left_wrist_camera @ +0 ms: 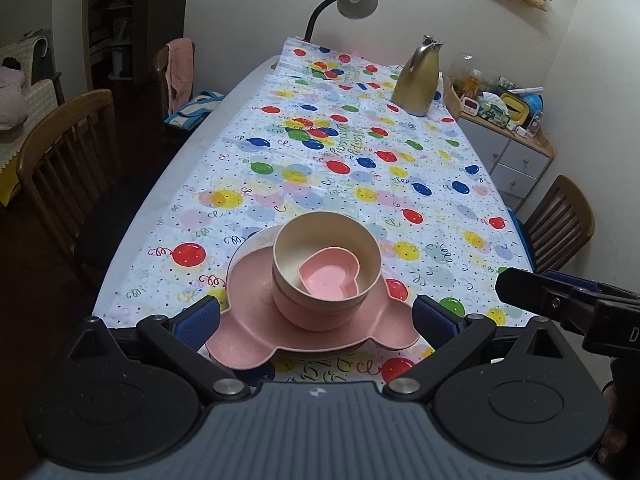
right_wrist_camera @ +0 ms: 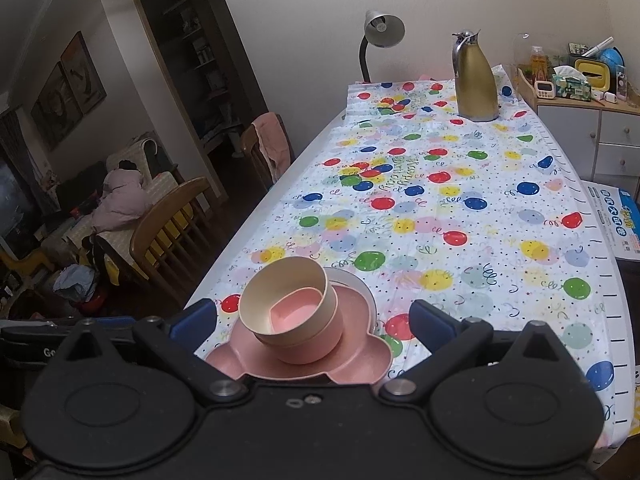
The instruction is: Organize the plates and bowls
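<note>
A stack stands on the balloon-print tablecloth (left_wrist_camera: 360, 168) near the front edge. From the bottom up it is a white plate (left_wrist_camera: 248, 246), a pink mouse-shaped plate (left_wrist_camera: 248, 336), a pink bowl (left_wrist_camera: 316, 316), a cream bowl (left_wrist_camera: 292, 252) and a small pink heart-shaped dish (left_wrist_camera: 328, 278). My left gripper (left_wrist_camera: 316, 318) is open, its blue pads either side of the pink plate's ears. My right gripper (right_wrist_camera: 312, 320) is also open around the same stack; the cream bowl (right_wrist_camera: 280, 284) and heart dish (right_wrist_camera: 296, 312) sit between its fingers. Neither gripper holds anything.
A gold thermos jug (left_wrist_camera: 418, 80) and a desk lamp (left_wrist_camera: 352, 0) stand at the table's far end. Wooden chairs (left_wrist_camera: 60, 152) flank the table on the left, and another chair (left_wrist_camera: 560, 220) is on the right. A cluttered white cabinet (left_wrist_camera: 516, 152) lines the right wall.
</note>
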{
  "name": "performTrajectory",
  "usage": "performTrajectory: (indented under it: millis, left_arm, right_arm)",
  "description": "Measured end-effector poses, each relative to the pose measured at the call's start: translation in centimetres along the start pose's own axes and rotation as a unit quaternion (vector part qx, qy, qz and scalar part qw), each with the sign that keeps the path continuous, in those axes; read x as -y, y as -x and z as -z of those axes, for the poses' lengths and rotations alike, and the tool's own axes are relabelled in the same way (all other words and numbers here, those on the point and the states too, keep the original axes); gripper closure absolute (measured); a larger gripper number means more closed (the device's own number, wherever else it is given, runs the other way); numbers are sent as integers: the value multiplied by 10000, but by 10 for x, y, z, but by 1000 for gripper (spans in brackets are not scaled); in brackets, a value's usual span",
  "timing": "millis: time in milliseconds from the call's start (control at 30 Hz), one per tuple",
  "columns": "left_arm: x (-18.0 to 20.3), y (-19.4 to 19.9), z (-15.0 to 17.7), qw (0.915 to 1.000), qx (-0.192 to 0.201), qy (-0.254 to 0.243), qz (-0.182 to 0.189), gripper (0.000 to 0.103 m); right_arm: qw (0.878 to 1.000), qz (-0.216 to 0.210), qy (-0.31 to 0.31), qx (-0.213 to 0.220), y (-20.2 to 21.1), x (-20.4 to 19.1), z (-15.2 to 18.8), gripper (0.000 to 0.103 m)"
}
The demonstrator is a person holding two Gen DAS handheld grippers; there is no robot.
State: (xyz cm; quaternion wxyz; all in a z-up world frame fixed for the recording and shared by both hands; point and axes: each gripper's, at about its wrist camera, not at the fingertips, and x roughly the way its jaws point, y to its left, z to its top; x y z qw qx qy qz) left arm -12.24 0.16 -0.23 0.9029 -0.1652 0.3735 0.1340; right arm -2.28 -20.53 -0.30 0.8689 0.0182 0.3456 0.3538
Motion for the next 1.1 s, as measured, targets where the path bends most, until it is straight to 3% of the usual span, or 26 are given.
performTrajectory:
  millis: [1100]
  left_arm:
    - [2,0,0,10000,-98,4,4,0]
  right_arm:
    - [9999,43,30,-114,-1,0,2,0]
